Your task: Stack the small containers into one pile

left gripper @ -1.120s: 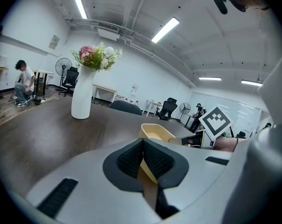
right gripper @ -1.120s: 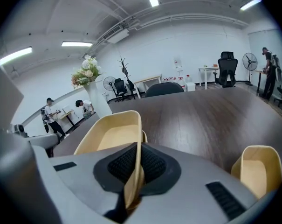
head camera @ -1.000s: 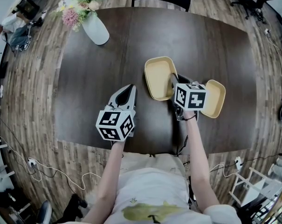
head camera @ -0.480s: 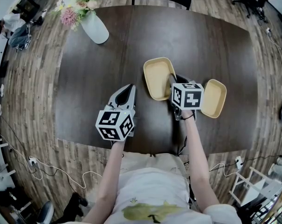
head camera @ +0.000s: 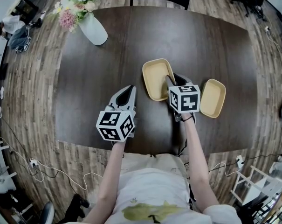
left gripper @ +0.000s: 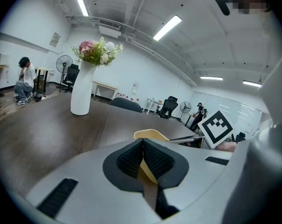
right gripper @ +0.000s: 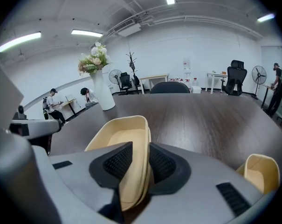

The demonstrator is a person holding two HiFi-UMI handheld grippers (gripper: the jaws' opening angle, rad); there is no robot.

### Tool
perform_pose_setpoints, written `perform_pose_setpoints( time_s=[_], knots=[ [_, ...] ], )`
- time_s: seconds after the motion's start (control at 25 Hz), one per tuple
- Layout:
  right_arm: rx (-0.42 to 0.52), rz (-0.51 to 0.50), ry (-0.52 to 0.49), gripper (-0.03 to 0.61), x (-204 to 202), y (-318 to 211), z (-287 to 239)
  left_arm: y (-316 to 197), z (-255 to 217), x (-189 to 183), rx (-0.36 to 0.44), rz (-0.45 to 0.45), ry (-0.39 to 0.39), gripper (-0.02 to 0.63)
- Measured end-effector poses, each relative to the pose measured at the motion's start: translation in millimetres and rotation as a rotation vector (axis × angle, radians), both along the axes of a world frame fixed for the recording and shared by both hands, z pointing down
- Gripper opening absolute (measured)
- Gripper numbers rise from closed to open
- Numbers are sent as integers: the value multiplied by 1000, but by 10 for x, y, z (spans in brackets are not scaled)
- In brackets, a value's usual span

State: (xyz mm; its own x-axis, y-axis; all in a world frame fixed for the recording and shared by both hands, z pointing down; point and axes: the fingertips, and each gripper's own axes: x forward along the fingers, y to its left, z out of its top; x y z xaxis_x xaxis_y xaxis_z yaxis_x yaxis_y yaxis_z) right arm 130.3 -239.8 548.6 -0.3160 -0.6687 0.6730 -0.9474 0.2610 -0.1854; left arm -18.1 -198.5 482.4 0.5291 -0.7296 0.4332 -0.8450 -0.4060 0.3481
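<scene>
Easing grip: my right tool [head camera: 172,81] jaws just opening, now spread loosely either side of near rim of container [head camera: 155,76], pads off wall. Container upright mid counter [head camera: 94,78]. Second container [head camera: 213,98] just right of right tool, apart from first. My left tool [head camera: 129,90] pressed together, empty, left of container.

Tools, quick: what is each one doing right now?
Left tool: closed, empty.
Right tool: open; its jaws have just been opening, with the container rim between them.
</scene>
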Motion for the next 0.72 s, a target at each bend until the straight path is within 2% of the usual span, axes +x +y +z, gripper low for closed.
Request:
perform_pose_setpoints(
  time_s=[0.08,0.4,0.52,0.72],
  knots=[
    [13,7,-4,144,-3,2,-15,3,0,18,2,5,1,25],
    [48,34,-39,176,53,48,-97,28,-61,147,22,37,1,25],
    [68,42,-45,172,96,77,-167,29,-102,213,32,52,0,25],
    [104,42,-26,72,193,188,-270,67,-176,359,54,77,2,25]
  ],
)
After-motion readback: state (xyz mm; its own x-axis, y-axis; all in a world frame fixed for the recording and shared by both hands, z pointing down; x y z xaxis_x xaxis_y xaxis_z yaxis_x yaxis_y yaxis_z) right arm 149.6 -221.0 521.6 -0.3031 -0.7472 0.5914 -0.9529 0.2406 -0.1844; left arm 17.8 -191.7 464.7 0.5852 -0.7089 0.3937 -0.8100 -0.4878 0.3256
